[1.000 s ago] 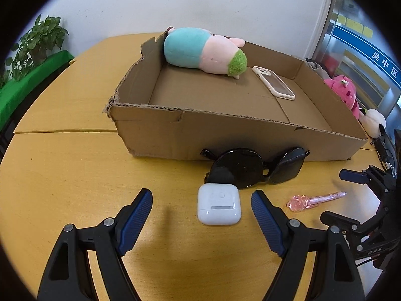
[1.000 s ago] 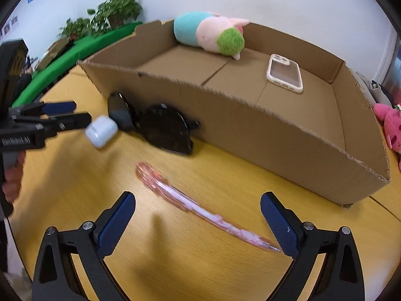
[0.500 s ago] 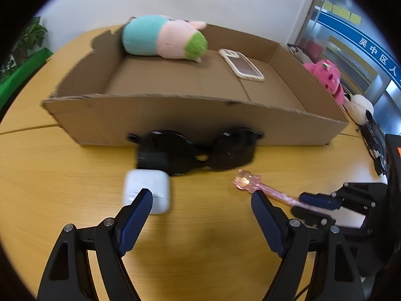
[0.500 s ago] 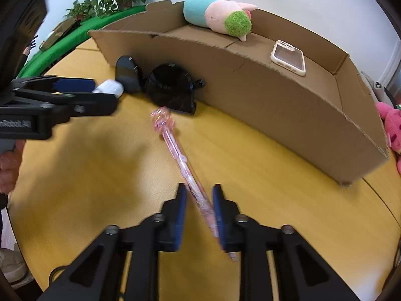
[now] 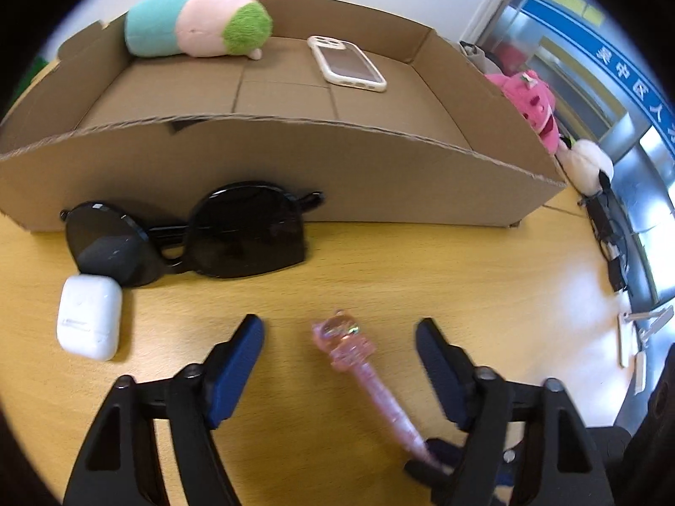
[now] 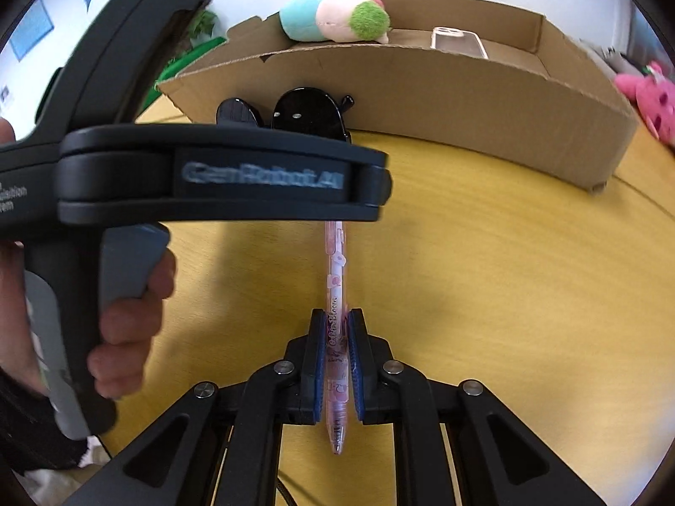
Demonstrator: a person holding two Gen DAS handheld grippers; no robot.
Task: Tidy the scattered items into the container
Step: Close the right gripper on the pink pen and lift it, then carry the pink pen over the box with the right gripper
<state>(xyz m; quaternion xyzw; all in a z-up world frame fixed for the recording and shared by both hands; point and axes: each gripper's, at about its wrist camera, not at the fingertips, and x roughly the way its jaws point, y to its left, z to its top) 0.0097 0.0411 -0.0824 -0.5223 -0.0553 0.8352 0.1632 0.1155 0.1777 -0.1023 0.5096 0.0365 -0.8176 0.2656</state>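
R tool (image 6: 336, 362) clamped on pink pen (image 6: 335, 295) marked "Cutie Bloom", L tool (image 5: 339, 362), side reading "GenRobot.AI", jaws just narrowing, apart round pen's top, pen near cardboard box (image 5: 295, 160), on counter (image 5: 422, 278)

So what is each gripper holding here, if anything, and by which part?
The right gripper is shut on the pink pen near its tip end. The left gripper straddles its charm end without touching, jaws just closing.
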